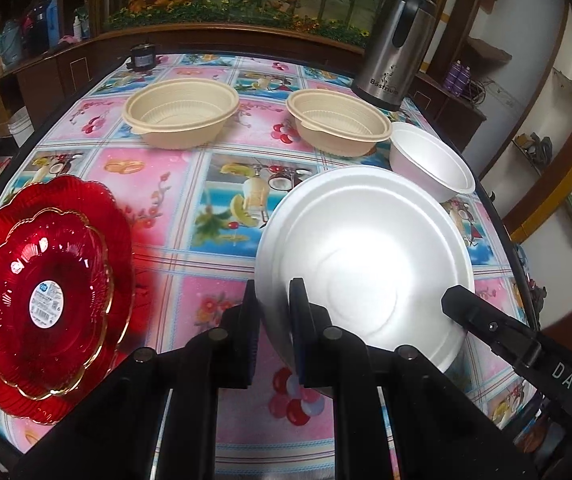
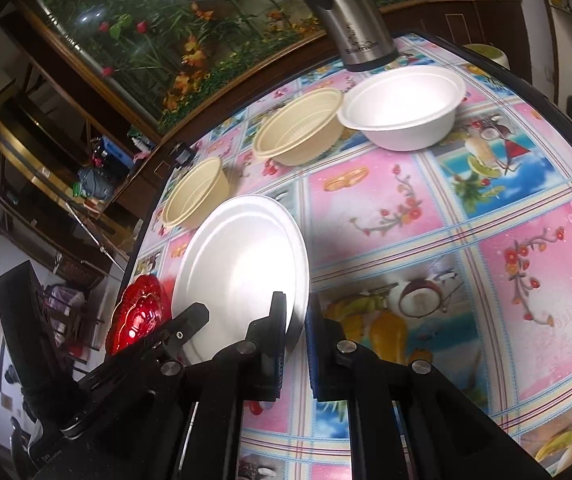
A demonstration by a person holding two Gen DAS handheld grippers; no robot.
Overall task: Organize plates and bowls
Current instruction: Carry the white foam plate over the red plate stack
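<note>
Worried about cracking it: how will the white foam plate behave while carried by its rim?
The white foam plate looks thin and light, so it probably flexes. Left gripper and right gripper pinch opposite rim edges; hard squeezing may dent it.

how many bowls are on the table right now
3. One beige bowl sits at the far left, a second beige bowl is to its right near the steel flask, and a white foam bowl sits beside that one. None seems hidden.

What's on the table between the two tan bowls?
Nothing but bare tablecloth lies between the left tan bowl and the right tan bowl; the left wrist view shows it best.
</note>
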